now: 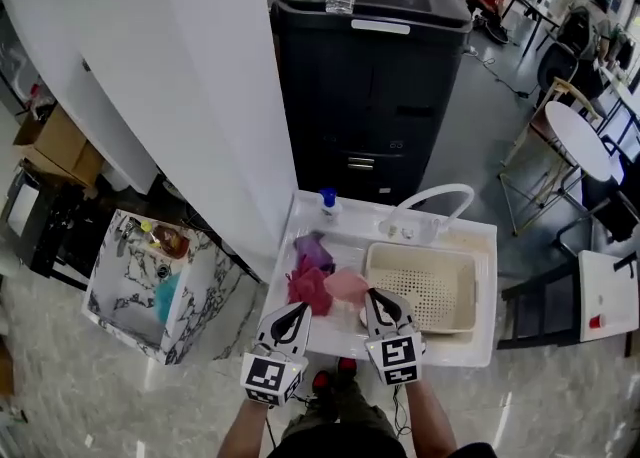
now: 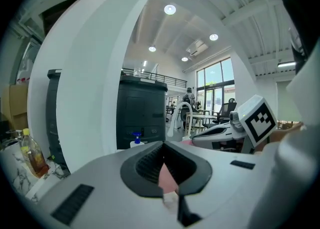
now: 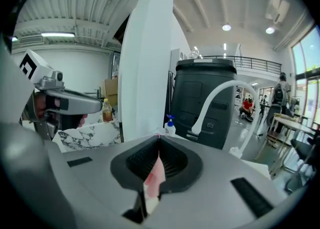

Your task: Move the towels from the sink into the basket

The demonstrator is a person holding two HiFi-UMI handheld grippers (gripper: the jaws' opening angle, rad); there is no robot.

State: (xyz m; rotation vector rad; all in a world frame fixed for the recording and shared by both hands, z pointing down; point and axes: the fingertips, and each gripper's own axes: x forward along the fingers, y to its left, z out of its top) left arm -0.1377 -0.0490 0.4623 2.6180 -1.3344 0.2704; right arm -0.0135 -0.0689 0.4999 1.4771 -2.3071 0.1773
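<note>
Basket (image 1: 462,281): beige rigid plastic, rectangular, perforated floor – seated in the right half of the white moulded sink (image 1: 482,246). Three soft crumpled towels occupy the left half: purple towel (image 1: 313,249) toward the rear edge, magenta towel (image 1: 306,289) near the front-left corner, pink towel (image 1: 346,284) just beside the basket's left wall. A curved white faucet (image 1: 440,194) and a blue-capped pump bottle (image 1: 328,203) stand on the rear edge. Room: glossy grey floor, a white column (image 1: 200,76), a black cabinet (image 1: 370,76) behind the sink. Left gripper (image 1: 297,312) – jaws closed on a fold of pink towel. Right gripper (image 1: 377,297) – jaws likewise clamped on pink towel fabric
</note>
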